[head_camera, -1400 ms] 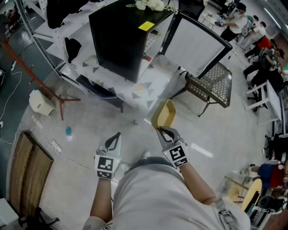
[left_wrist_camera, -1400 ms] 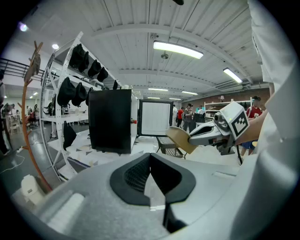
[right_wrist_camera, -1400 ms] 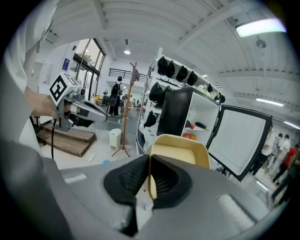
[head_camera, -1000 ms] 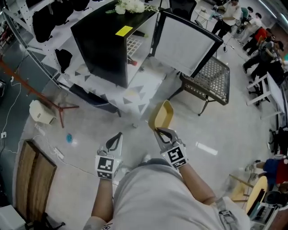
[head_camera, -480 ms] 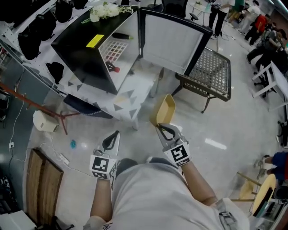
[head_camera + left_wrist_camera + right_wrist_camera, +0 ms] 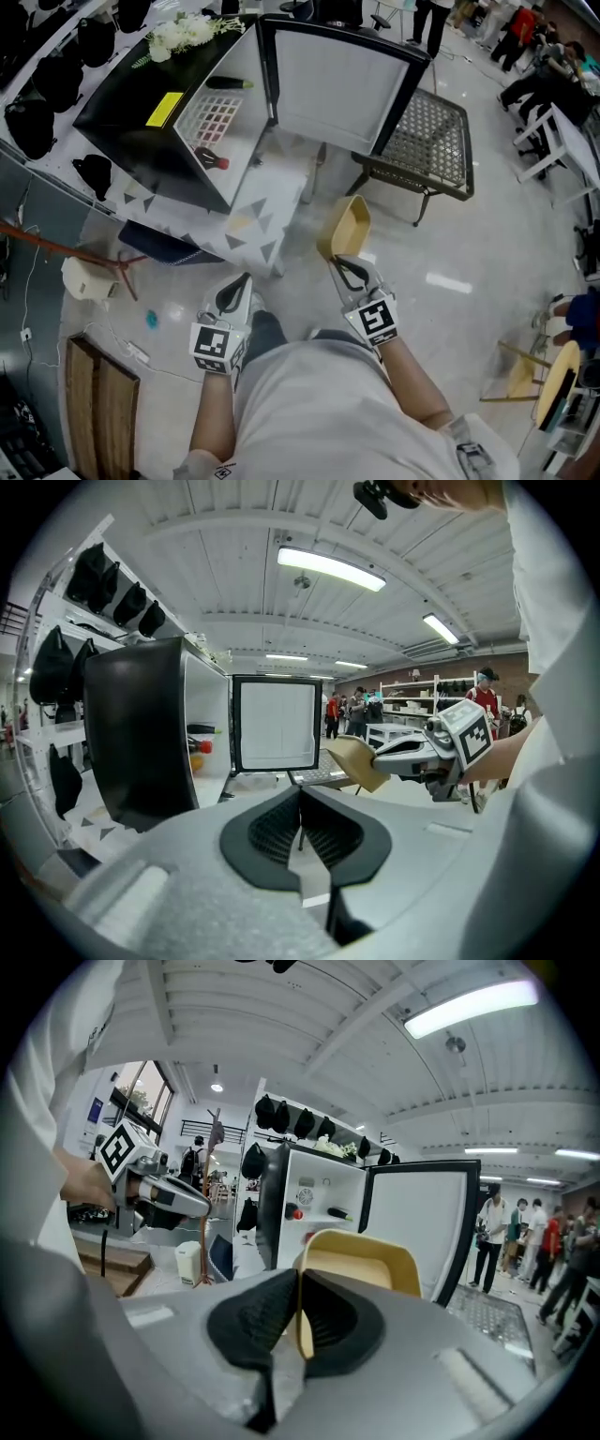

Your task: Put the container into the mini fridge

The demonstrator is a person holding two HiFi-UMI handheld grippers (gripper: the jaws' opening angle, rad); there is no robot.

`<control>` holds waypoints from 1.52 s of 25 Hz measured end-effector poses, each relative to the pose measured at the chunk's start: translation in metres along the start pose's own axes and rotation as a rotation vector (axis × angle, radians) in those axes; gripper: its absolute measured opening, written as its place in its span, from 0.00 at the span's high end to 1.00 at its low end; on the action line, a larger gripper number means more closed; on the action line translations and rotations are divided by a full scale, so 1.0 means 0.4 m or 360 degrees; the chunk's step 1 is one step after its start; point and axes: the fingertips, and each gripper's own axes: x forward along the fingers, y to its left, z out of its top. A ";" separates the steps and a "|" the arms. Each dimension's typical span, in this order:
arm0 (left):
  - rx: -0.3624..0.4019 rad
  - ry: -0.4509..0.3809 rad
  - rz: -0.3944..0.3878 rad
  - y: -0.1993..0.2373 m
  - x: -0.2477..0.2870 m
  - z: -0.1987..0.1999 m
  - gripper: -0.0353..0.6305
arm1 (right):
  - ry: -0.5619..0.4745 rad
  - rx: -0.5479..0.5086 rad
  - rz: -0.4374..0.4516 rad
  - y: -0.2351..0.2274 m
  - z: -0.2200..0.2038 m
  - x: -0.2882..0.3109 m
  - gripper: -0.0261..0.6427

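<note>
A shallow yellow container (image 6: 345, 230) stands on edge in front of me, its rim clamped in my right gripper (image 6: 339, 265). In the right gripper view the container (image 6: 361, 1262) rises from between the jaws of that gripper (image 6: 300, 1321), whose pads press on its wall. Ahead and to the left stands the black mini fridge (image 6: 141, 117) on a low table, its door (image 6: 337, 89) swung wide open and its white inside showing. My left gripper (image 6: 239, 286) hangs shut and empty to the left of the container. The left gripper view shows the fridge (image 6: 136, 728) and the container (image 6: 361, 761).
The fridge table has a cloth with a triangle pattern (image 6: 258, 220). A metal mesh bench (image 6: 422, 141) stands behind the open door. White flowers (image 6: 183, 33) lie on the fridge top; bottles (image 6: 211, 159) sit inside. A wooden board (image 6: 98, 403) lies at lower left. People stand at far right.
The fridge has shifted left and turned in the head view, so its open inside and door now face me more. Both grippers keep their places and the right one keeps its hold.
</note>
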 end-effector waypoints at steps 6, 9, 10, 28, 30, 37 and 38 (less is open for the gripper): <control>0.0038 -0.0006 -0.0169 0.103 0.079 0.023 0.93 | 0.0051 0.0022 -0.0114 -0.021 0.028 0.114 0.93; 0.0070 0.0001 -0.0251 0.162 0.112 0.031 0.93 | 0.0076 0.0028 -0.0167 -0.019 0.046 0.176 0.93; 0.0086 0.0005 -0.0281 0.179 0.122 0.032 0.93 | 0.0085 0.0032 -0.0185 -0.017 0.051 0.197 0.93; 0.0234 0.0056 -0.0657 0.401 0.184 0.007 0.93 | 0.0236 0.0006 -0.0425 0.022 0.095 0.454 0.93; 0.0230 0.0073 -0.0663 0.405 0.186 -0.001 0.93 | 0.0246 -0.0004 -0.0420 0.015 0.092 0.466 0.93; 0.0180 0.0135 -0.0566 0.424 0.217 -0.013 0.93 | 0.0241 -0.0025 -0.0275 -0.032 0.079 0.542 0.93; 0.0164 0.0145 -0.0537 0.429 0.225 -0.014 0.93 | 0.0239 -0.0033 -0.0241 -0.040 0.078 0.556 0.93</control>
